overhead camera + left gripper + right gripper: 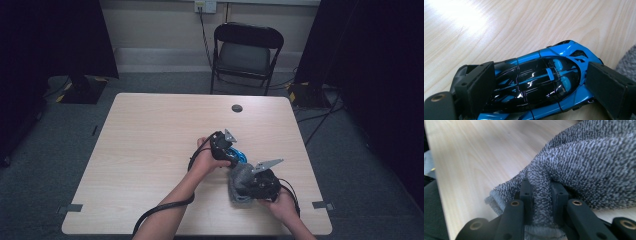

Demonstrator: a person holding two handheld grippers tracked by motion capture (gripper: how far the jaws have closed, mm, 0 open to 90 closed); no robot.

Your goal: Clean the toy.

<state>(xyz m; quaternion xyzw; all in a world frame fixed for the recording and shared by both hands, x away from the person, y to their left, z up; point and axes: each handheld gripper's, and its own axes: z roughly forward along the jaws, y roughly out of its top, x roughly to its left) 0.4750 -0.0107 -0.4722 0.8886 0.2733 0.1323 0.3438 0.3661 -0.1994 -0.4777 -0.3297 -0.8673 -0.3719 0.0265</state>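
A blue and black toy car [564, 52] lies on the wooden table [499, 30]. My left gripper [540, 87] straddles it, one black pad against each side, shut on it. In the high view the car [241, 155] shows just right of the left gripper [234, 154], near the table's front right. Right beside it lies a grey knitted cloth [238, 176], bunched up. My right gripper [541, 195] is shut on a fold of this cloth [584, 165], and in the high view the right gripper [246, 182] sits on top of the cloth.
A round cable hole [236, 108] marks the far side of the table [150, 130]. A black folding chair [247, 52] stands behind the table. Dark curtains hang at both sides, and cables run over the grey floor at the right.
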